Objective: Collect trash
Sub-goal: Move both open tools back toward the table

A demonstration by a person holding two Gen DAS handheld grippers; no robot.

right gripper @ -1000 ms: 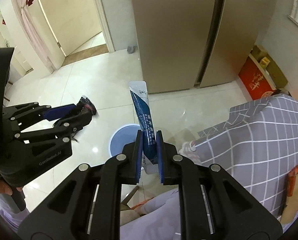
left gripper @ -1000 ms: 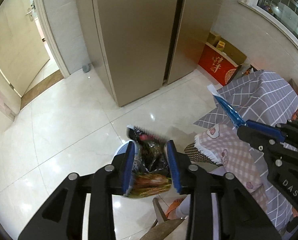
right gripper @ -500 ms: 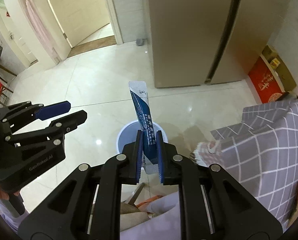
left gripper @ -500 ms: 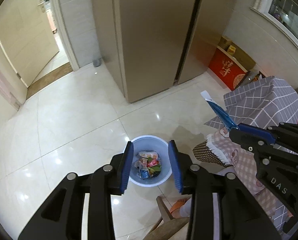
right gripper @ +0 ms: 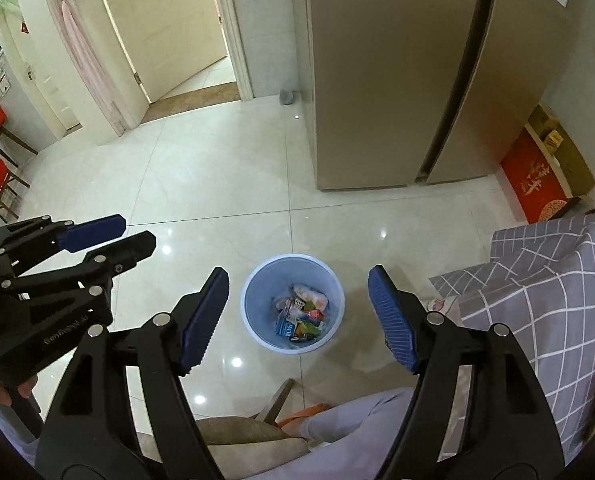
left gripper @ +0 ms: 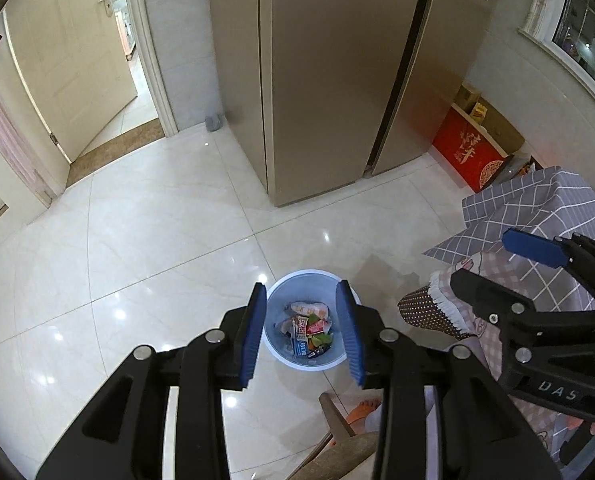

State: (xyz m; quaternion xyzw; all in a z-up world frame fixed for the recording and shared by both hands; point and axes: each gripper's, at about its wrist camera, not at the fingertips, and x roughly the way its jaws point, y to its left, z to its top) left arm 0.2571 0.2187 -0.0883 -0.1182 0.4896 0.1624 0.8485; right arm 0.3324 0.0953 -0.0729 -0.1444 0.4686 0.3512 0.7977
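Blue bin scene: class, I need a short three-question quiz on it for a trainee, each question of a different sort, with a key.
1. True or false: the right gripper grips a wrapper.
2. Multiple choice: where does the blue bin stand? A) on the checked cloth B) on the tiled floor, below both grippers C) inside the doorway
3. Fill in: the bin holds several colourful ____.

Key:
1. False. Its jaws are opening, with nothing between them.
2. B. The left gripper frames the bin too.
3. Wrappers.
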